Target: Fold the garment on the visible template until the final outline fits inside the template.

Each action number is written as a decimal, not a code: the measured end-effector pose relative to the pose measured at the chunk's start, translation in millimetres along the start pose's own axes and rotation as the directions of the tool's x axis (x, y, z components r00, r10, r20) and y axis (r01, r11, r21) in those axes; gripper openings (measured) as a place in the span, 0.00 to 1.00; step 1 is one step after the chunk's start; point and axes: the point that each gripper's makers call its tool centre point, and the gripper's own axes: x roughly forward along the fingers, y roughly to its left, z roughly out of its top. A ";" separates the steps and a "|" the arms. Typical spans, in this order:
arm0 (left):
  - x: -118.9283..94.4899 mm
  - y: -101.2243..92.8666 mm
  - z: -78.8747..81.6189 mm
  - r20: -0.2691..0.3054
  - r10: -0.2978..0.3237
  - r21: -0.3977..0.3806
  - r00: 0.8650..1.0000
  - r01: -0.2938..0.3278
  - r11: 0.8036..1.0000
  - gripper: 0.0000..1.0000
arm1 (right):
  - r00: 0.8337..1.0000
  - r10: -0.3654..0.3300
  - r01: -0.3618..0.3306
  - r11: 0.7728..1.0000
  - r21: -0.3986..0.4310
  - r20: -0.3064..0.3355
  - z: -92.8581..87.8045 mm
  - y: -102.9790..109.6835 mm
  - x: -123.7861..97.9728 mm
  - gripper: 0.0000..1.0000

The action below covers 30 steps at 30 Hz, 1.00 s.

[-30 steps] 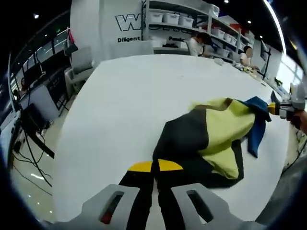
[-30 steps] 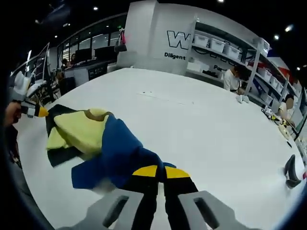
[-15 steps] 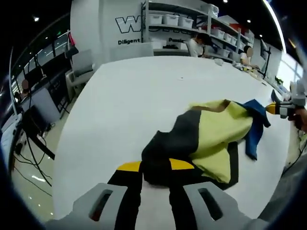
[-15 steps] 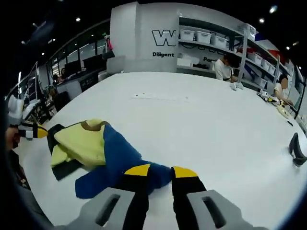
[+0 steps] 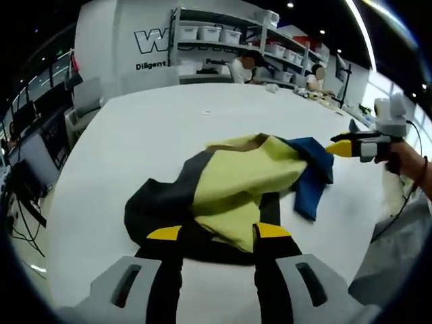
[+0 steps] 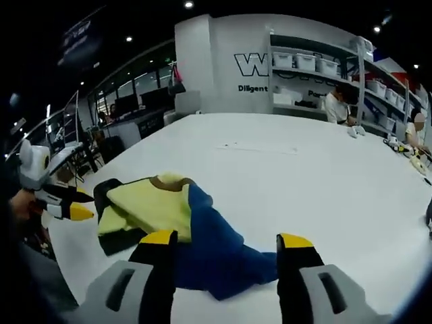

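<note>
Left tool is sitting low at the bottom centre of the left gripper view, jaws spread apart, yellow tips resting at the near edge of the garment, gripping nothing. Right tool is likewise gaping wide at the bottom of the right gripper view, its tips straddling the garment's blue part.

At the right edge of the left gripper view a hand is holding the right tool level, tips pointing toward the blue end.

Garment is lying crumpled on the white tabletop, its long axis running lower left to upper right in that view, black end lower left, blue end upper right.
</note>
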 end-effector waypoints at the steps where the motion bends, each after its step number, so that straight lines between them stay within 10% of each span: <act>1: 1.9 -3.9 -2.0 -0.005 -0.009 -0.005 1.000 0.009 1.000 0.39 | 1.000 0.008 -0.009 1.000 -0.008 -0.011 -3.3 3.5 3.1 0.62; 14: 25.4 -27.6 -25.8 -0.069 -0.055 -0.017 0.996 0.054 0.998 0.33 | 0.998 0.020 -0.023 0.999 -0.044 -0.067 -21.7 7.5 24.4 0.50; 24: 36.2 -15.5 -28.2 -0.090 0.003 0.018 0.996 -0.001 1.000 0.03 | 0.996 -0.017 0.012 0.998 -0.055 -0.091 -26.3 -7.1 26.9 0.03; 30: 22.6 -16.3 -14.2 -0.050 -0.029 0.011 0.998 0.030 0.999 0.00 | 0.998 -0.010 0.004 0.996 -0.093 -0.062 -11.4 -5.9 18.4 0.00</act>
